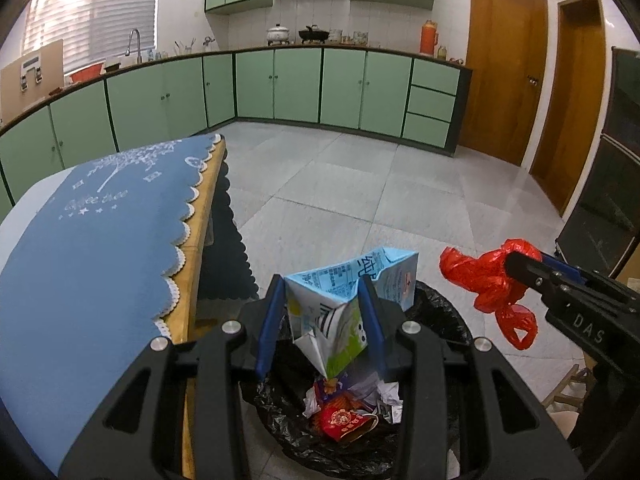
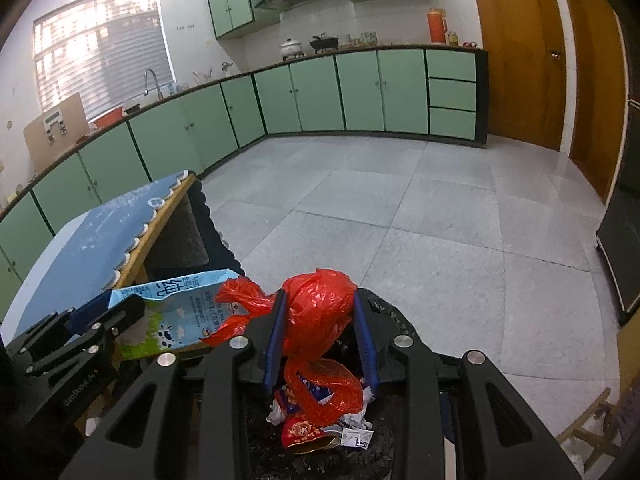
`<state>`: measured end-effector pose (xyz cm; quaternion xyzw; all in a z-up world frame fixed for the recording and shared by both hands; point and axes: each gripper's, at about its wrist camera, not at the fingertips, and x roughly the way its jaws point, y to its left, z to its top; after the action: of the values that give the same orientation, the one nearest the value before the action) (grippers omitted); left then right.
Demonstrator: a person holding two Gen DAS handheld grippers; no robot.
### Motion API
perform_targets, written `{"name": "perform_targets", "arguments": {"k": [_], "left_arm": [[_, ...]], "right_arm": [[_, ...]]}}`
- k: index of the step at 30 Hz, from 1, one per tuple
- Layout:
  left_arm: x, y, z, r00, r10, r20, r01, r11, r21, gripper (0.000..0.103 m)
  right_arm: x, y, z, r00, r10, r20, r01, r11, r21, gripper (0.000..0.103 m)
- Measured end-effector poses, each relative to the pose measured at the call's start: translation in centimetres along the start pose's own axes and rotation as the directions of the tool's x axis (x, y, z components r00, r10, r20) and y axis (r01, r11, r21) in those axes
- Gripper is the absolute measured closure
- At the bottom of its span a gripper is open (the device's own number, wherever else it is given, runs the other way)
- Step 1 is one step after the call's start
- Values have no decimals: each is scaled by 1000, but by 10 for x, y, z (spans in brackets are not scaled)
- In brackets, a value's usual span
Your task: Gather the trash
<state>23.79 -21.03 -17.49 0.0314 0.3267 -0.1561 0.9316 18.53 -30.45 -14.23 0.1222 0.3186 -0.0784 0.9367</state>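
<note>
My left gripper [image 1: 322,322] is shut on a crushed blue, white and green milk carton [image 1: 340,300] and holds it over the bin with a black liner [image 1: 440,320]. The carton also shows in the right wrist view [image 2: 176,312]. My right gripper [image 2: 322,336] is shut on a crumpled red plastic bag [image 2: 320,312] above the same bin [image 2: 384,312]. In the left wrist view the red bag [image 1: 488,280] hangs from the right gripper to the right of the carton. Inside the bin lie a red wrapper [image 1: 344,420] and crumpled white paper [image 1: 384,396].
A wooden table with a blue scalloped cloth [image 1: 100,240] stands just left of the bin. Grey tiled floor [image 2: 400,208] stretches ahead to green kitchen cabinets [image 2: 360,92]. Wooden doors [image 1: 504,68] and a dark cabinet [image 1: 608,184] are at the right.
</note>
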Motion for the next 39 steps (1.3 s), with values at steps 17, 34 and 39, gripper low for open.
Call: {"name": "perform_targets", "arguments": {"k": [17, 34, 39], "left_arm": [[26, 9, 7, 999, -7, -33, 6, 999, -33, 64], [-28, 23, 32, 997, 2, 77, 2, 999, -52, 32], [-56, 31, 37, 994, 15, 109, -10, 999, -49, 22]], "right_arm": [[38, 5, -5, 998, -14, -67, 12, 1000, -20, 53], [-9, 5, 13, 999, -26, 26, 27, 999, -20, 26], [-33, 7, 18, 998, -18, 54, 19, 1000, -19, 11]]}}
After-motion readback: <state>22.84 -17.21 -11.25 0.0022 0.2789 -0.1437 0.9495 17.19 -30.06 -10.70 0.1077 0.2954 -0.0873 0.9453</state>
